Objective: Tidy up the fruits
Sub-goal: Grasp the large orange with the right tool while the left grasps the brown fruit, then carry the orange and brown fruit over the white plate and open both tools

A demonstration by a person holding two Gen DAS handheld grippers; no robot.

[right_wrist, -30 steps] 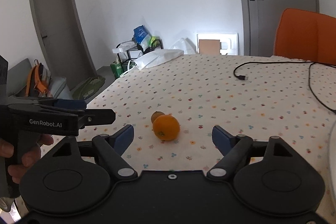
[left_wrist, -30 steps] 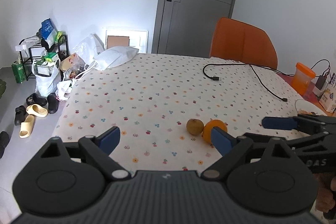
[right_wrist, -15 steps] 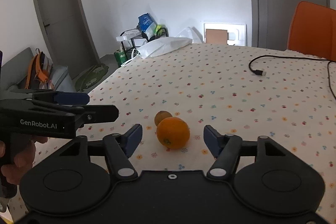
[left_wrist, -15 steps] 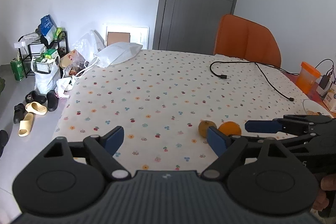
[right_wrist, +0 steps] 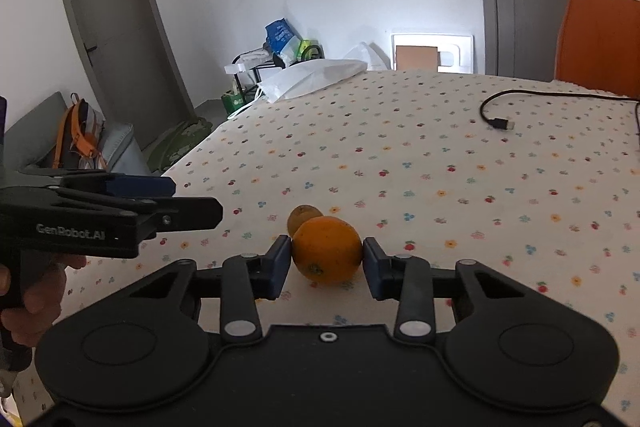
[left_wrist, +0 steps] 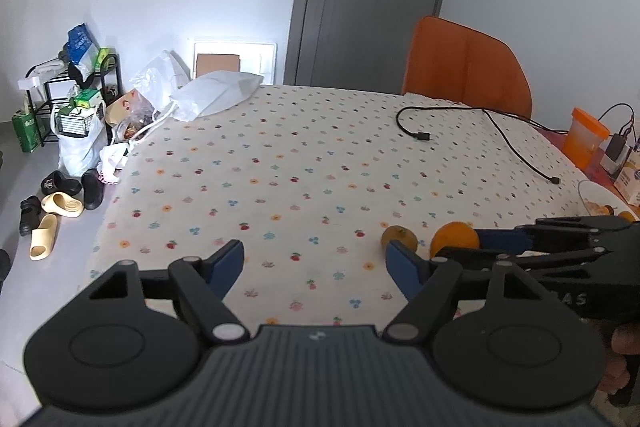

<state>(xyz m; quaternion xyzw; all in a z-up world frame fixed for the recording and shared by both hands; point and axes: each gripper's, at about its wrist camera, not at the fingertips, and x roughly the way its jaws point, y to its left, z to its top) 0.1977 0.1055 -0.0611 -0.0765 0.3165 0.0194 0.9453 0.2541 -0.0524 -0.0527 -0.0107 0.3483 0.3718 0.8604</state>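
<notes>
Surface with floral cloth carries both fruits near its front edge. Left hand-held gripper: jaws spread, just been closing, nothing between. Right hand-held gripper: jaws just closed, pinching orange. Smaller brownish fruit touches behind the orange.

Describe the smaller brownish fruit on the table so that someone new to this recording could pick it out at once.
Start at the table with the flower-print cloth and go to its near edge, where the right gripper brackets an orange. The brownish fruit sits just behind that orange, on the side nearer the left gripper. It is smaller and duller, yellow-brown rather than bright orange, with no gripper around it.
</notes>
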